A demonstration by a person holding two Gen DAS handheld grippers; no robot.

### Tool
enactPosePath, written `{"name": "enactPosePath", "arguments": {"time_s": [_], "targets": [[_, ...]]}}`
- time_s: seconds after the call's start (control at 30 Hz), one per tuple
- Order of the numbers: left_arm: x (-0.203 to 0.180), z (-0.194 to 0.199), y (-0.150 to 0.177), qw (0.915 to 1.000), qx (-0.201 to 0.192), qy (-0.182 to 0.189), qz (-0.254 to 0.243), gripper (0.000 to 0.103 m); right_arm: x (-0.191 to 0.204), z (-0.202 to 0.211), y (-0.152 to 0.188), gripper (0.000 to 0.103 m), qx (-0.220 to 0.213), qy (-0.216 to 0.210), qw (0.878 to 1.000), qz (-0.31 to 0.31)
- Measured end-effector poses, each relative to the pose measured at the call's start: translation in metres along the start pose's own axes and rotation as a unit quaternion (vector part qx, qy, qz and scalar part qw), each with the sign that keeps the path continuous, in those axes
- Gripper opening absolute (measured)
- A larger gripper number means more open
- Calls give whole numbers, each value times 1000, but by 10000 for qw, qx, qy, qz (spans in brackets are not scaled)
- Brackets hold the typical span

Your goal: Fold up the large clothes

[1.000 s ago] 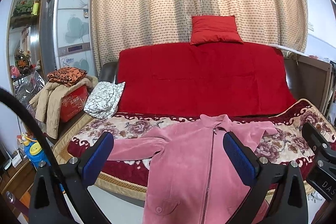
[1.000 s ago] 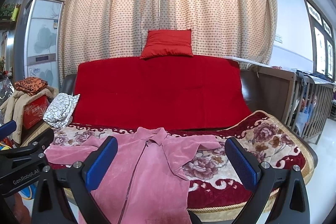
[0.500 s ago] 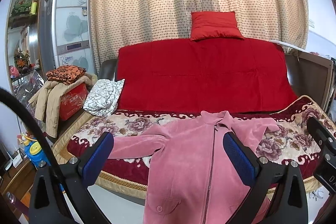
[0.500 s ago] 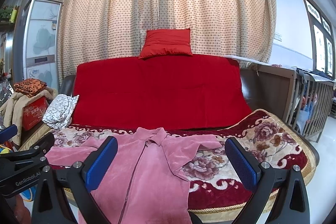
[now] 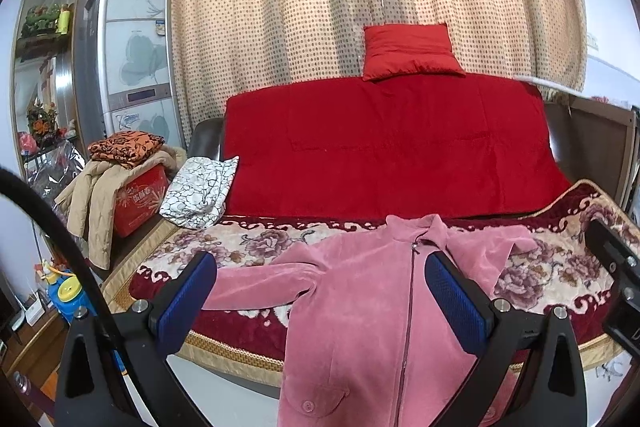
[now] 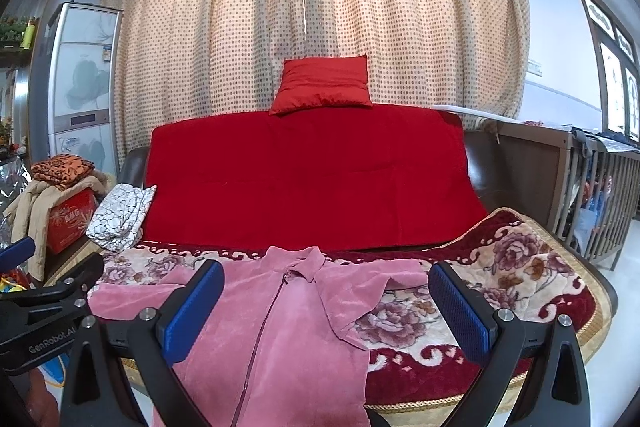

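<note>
Pink zip-up jacket lies spread front-up on the floral blanket covering the sofa seat, collar toward the far red backrest cover, hem hanging over the near edge. One sleeve stretches out left; the other is bent on the right. Left gripper hangs in the air in front of the jacket, jaws wide apart, nothing between them. Right gripper likewise spread wide and empty, in front of the jacket's right half. Red cushion sits on top of the backrest. White patterned cloth at the far left of the seat.
</note>
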State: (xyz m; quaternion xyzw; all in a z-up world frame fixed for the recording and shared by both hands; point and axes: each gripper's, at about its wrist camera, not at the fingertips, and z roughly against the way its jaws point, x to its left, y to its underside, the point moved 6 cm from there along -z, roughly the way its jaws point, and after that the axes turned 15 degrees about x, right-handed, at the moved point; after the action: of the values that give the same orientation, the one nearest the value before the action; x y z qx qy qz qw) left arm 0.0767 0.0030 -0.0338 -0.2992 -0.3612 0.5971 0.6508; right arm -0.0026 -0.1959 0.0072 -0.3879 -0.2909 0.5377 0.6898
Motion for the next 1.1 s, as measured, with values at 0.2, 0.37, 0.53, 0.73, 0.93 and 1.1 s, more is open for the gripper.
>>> {"name": "enactPosePath", "arguments": {"time_s": [0.2, 0.37, 0.53, 0.73, 0.93, 1.1], "targets": [[-8, -44, 8, 9990, 365, 220, -151, 103, -9, -30, 10, 103, 251, -193, 9995, -19], [-24, -106, 24, 9930, 1043, 531, -129, 103, -40, -92, 29, 103, 1012, -710, 9918, -328], [-33, -159, 46, 9824, 1782, 499, -256, 103, -112, -192, 57, 103, 2151, -1261, 9579, -1420], [-37, -206, 65, 9698, 2386, 358, -362, 103, -190, -304, 93, 103, 2731, -2011, 8821, -3268], [-44, -238, 67, 9646, 2575, 179, -549, 103, -217, -373, 93, 103, 2340, -2834, 8101, -4568], [-53, -259, 68, 9605, 2679, 94, -746, 103, -215, -421, 82, 100, 2358, -2998, 7879, -4835]]}}
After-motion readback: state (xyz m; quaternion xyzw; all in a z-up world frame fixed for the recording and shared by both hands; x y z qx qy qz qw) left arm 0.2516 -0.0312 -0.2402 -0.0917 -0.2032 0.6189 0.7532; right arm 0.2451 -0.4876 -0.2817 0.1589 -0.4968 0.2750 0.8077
